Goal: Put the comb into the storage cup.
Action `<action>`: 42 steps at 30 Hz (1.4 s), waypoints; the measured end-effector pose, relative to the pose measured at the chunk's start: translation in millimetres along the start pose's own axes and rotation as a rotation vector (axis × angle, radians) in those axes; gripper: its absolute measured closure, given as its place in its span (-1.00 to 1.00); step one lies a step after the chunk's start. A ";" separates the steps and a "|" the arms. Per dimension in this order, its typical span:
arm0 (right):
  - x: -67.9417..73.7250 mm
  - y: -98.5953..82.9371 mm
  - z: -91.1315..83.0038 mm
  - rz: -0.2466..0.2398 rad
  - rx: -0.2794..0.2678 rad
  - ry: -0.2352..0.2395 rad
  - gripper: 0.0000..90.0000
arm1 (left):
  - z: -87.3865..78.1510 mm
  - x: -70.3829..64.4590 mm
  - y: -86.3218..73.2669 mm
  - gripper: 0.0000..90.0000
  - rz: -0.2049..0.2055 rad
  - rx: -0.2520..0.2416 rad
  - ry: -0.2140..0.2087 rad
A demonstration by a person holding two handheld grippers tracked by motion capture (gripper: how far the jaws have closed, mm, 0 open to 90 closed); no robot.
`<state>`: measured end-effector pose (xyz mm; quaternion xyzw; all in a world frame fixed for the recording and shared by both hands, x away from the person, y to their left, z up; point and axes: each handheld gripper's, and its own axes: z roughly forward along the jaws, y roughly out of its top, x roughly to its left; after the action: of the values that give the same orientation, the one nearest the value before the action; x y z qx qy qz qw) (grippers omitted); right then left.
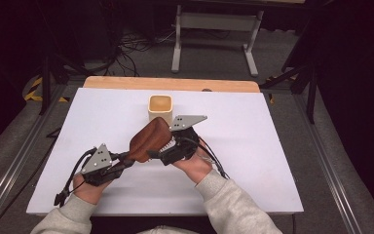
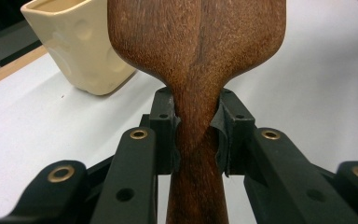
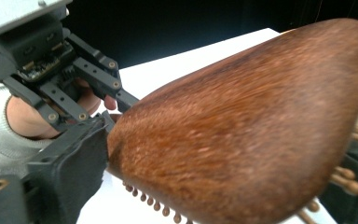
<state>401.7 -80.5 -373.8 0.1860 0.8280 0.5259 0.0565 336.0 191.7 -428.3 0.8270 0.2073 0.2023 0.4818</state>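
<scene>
Dark wood fills my view: my left hand-held gripper (image 1: 121, 161) is clenched on the neck of the hairbrush (image 1: 150, 140), which I hold off the white surface (image 1: 253, 161). My right hand-held gripper (image 1: 168, 151) clamps the brush's head, pins down. Judging by this, the brush is lifted; the cream cup (image 1: 160, 107) just beyond waits unfilled.

Pale grey sleeves (image 1: 233, 204); black left gripper (image 1: 126, 160), right gripper (image 1: 163, 150); brass screws, grey triangular plates, black cables.
</scene>
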 end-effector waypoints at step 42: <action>23.3 46.2 -24.8 -0.148 -0.006 0.139 0.33 | 3.6 1.3 -1.1 -0.01 -0.038 -0.033 -0.037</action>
<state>384.5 -75.6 -319.4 0.0871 0.8398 0.5346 0.0384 338.8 190.4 -430.7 0.8185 0.2106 0.1814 0.5028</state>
